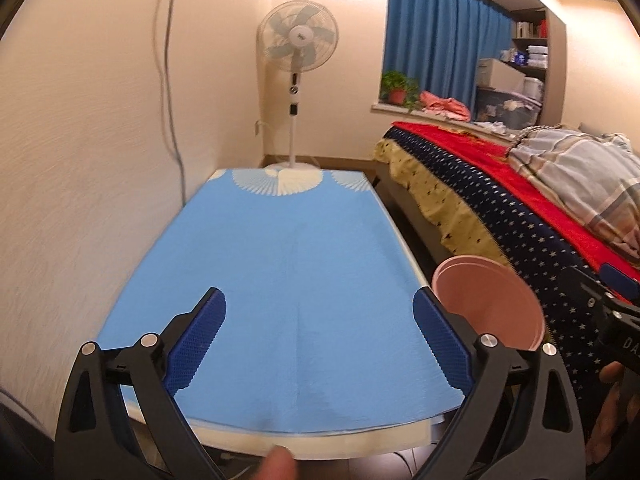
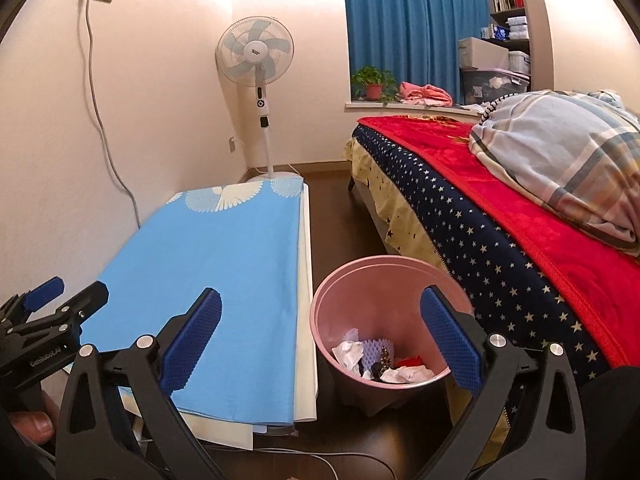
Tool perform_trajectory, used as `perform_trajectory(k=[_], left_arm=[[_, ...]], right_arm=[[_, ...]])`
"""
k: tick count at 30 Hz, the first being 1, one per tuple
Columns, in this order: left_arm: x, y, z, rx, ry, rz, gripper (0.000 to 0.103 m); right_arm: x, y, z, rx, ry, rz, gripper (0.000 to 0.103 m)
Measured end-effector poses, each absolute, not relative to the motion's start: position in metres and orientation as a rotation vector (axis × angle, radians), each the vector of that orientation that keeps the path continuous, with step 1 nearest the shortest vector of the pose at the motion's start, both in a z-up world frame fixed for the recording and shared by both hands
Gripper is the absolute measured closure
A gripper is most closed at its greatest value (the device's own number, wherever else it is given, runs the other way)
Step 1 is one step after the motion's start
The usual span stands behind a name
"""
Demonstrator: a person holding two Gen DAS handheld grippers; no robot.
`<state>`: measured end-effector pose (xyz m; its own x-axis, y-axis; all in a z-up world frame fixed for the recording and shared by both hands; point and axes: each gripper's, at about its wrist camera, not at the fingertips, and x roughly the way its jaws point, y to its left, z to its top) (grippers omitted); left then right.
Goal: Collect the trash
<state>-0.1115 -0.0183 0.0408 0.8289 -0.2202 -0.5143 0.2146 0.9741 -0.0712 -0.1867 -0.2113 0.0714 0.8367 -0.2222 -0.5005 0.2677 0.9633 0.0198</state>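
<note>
A pink waste bin (image 2: 352, 280) stands on the dark floor between the table and the bed. It holds crumpled white paper (image 2: 352, 354), purple foam netting (image 2: 376, 350) and other scraps. My right gripper (image 2: 320, 308) hangs open above the bin's near rim with nothing between its blue pads. My left gripper (image 1: 320, 308) is open over the blue table cloth (image 1: 280, 260), also empty. The bin (image 1: 492, 300) shows at the right of the left wrist view. No trash is visible on the cloth.
The table (image 2: 306, 320) runs along the left wall. A bed (image 2: 520, 220) with red blanket and starred cover fills the right. A standing fan (image 2: 256, 56) is behind the table. A cable (image 2: 104, 120) hangs from a wall socket. A thumb (image 1: 280, 460) shows below.
</note>
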Motion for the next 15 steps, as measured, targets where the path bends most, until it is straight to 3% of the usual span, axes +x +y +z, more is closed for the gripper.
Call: perform_trajectory(k=[15], left_arm=[[-0.095,0.0,0.016,-0.055,0.605,-0.134,0.011]], right_arm=[[-0.15,-0.198,0.042,0.073,0.594,-0.252,0.005]])
